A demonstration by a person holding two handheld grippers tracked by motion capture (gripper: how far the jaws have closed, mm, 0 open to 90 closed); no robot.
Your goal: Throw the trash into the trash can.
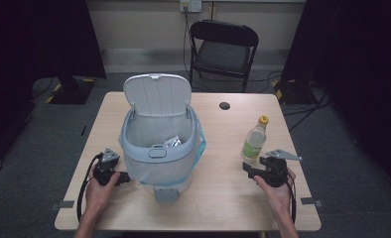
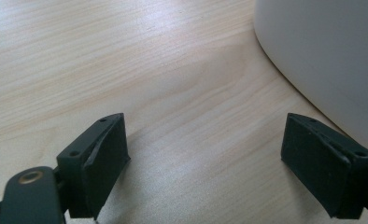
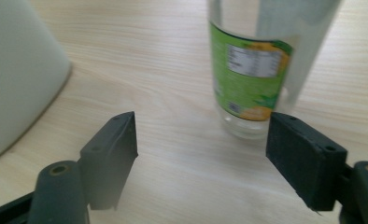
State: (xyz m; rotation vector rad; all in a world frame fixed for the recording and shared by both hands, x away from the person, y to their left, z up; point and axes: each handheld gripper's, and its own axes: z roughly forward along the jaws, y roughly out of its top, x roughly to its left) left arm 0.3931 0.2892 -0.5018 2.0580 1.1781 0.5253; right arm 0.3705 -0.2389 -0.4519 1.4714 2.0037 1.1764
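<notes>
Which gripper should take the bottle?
Right. The right gripper sits beside the upright bottle, jaws open toward it. The left gripper is across the bin, facing bare table.

The clear plastic bottle with the yellow cap [image 1: 255, 141] wears a green and orange wrap-around label [image 3: 247, 74], and that label carries the one printed panel in view: a small white box of dark lines laid out like a nutrition table. The print there is too blurred and too small to read, so no word, brand or number can be made out on it.
</notes>
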